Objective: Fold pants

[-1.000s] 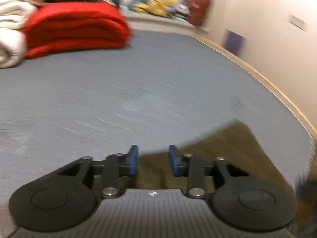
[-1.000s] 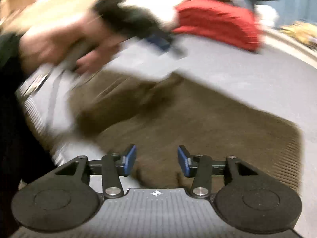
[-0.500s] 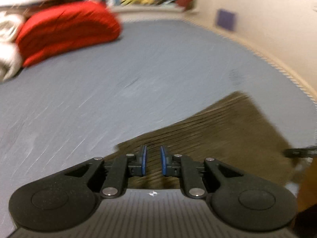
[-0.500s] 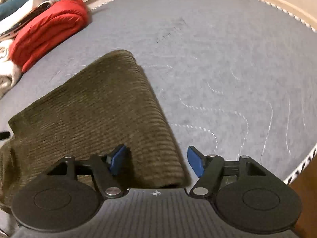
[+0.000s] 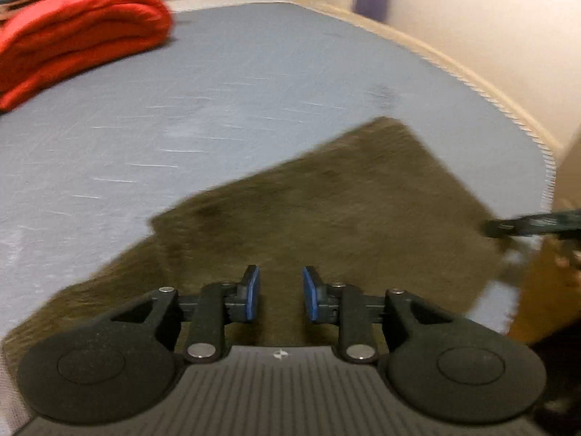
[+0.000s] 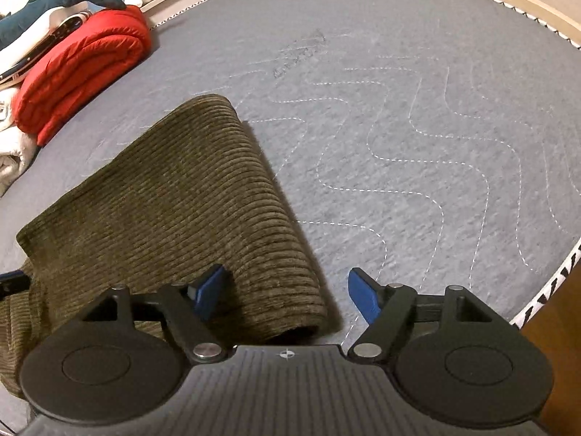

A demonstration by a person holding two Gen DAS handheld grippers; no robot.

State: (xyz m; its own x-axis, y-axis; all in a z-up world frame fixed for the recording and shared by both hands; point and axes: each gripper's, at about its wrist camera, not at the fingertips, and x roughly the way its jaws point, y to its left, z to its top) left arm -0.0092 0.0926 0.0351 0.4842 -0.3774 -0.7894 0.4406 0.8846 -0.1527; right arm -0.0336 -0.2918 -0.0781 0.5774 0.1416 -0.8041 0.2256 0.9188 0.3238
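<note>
The grey quilted mattress (image 6: pixel 417 127) fills both views, and the brown corduroy pants (image 6: pixel 174 203) lie on it near its front edge, already doubled over into a thick slab with a rounded fold along the right side. A folded red blanket (image 6: pixel 80 69) sits well apart at the far left, with white bedding beside it.

The right gripper (image 6: pixel 287 290) hangs low over the near end of the fold with its jaws spread wide and nothing between them; the left blue pad lies over the cloth, the right one over bare mattress. The left gripper (image 5: pixel 279 292) hovers over the other part of the pants with a moderate gap between its pads, also holding nothing. The tip of the right tool shows at the right edge of the left view.

The main risk, by the look of it, is a shallow bite — corduroy this thick stacks into several layers, and a pinch that catches only the top one would peel the fold open when lifted. Uneven lifting by the two sides could also skew the edges.

Half a second ago the left jaws were nearly closed; now they stand apart, and more cloth lies under that gripper. The right view is much the same, only sharper.
</note>
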